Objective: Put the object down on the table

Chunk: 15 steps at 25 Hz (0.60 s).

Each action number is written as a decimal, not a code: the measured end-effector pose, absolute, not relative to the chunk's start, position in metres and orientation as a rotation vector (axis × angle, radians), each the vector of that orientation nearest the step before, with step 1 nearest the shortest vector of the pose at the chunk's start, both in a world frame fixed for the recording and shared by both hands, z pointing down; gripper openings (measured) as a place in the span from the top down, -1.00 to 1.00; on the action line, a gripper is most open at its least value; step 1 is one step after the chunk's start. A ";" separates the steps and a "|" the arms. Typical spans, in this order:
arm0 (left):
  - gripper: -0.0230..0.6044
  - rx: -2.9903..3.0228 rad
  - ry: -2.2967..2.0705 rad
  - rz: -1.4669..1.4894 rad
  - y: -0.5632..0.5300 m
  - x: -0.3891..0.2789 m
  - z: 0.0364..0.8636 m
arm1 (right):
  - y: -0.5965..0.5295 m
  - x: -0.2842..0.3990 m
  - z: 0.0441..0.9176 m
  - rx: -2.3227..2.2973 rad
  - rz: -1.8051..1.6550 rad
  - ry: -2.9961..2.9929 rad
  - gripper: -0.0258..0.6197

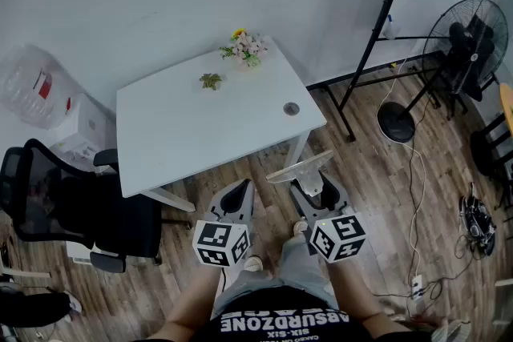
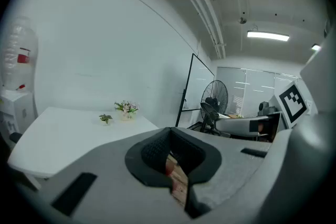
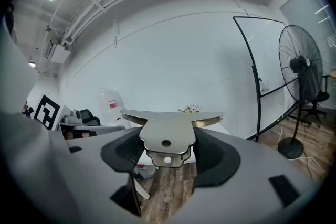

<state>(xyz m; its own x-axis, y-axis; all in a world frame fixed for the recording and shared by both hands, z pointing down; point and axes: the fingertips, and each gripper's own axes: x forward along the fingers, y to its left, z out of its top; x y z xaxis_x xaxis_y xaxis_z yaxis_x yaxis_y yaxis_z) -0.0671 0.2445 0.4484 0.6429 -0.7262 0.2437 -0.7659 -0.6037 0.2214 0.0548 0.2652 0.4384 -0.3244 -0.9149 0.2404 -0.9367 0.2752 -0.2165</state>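
Wood floor [image 1: 385, 196] fills the lower half of the head view. White bench [image 1: 184, 132] sits against the wall ahead of the person, top mostly bare. Black office chair [image 1: 56, 204] at its left end, standing fan [image 1: 469, 40] and whiteboard frame [image 1: 385, 12] off to the right, water jug [image 1: 36, 84] at far left.

Right tool [image 1: 314, 187] is clamped on the metal object [image 1: 298, 170], a flat plate with a wide flared edge. The jaws stand wide because they grip its broad stem, and the plate is held roughly level, flared edge forward. The object is in the air over the floor, just short of the bench's near edge, not yet above the top. Task looks unfinished: carry forward, lower, release.

Left tool [image 1: 234, 200] has its jaws together with nothing between them, only a slit of floor showing. It is held low beside the right one, likely just parked out of the way.

Flower pot [image 1: 245, 46] and small plant [image 1: 211, 80] sit near the far edge, round cap [image 1: 291, 109] near the right edge. The near middle is free for the drop.
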 end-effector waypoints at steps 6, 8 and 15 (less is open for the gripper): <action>0.91 2.572 -1.174 0.177 0.268 -0.104 0.445 | 0.298 0.013 0.434 1.812 0.480 -2.433 0.04; 0.91 2.586 -1.152 0.173 0.274 -0.107 0.443 | 0.305 0.008 0.434 1.827 0.482 -2.418 0.04; 0.91 2.597 -1.116 0.166 0.276 -0.113 0.441 | 0.308 0.001 0.427 1.859 0.461 -2.393 0.04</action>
